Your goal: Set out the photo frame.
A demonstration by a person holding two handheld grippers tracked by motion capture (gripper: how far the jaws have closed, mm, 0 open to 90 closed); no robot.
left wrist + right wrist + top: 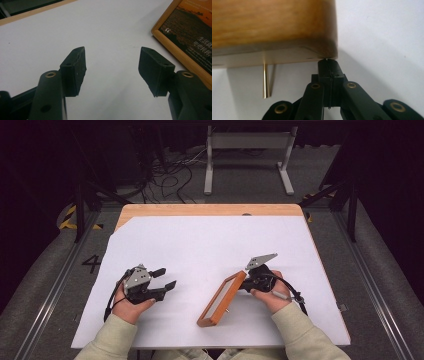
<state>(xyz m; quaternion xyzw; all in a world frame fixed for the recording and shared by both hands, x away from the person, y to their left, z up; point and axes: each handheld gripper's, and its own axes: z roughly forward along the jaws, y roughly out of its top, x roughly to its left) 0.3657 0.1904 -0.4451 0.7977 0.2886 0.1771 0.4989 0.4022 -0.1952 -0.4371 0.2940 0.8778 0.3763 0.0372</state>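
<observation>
resting on the white sheet (210, 245) at the table's near right, the wooden picture frame (220, 300) is tilted up on one long edge, a thin brass pin (265, 81) under its back. the right gripper (327, 60) has its jaws pressed together, tips against the frame's corner. the left gripper (112, 67) sits well apart to the left, jaws spread with nothing between them

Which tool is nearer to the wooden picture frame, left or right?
Right. The right tool, shut, touches the wooden picture frame at its upper end. The left tool, open, sits apart from the frame, to its left.
</observation>
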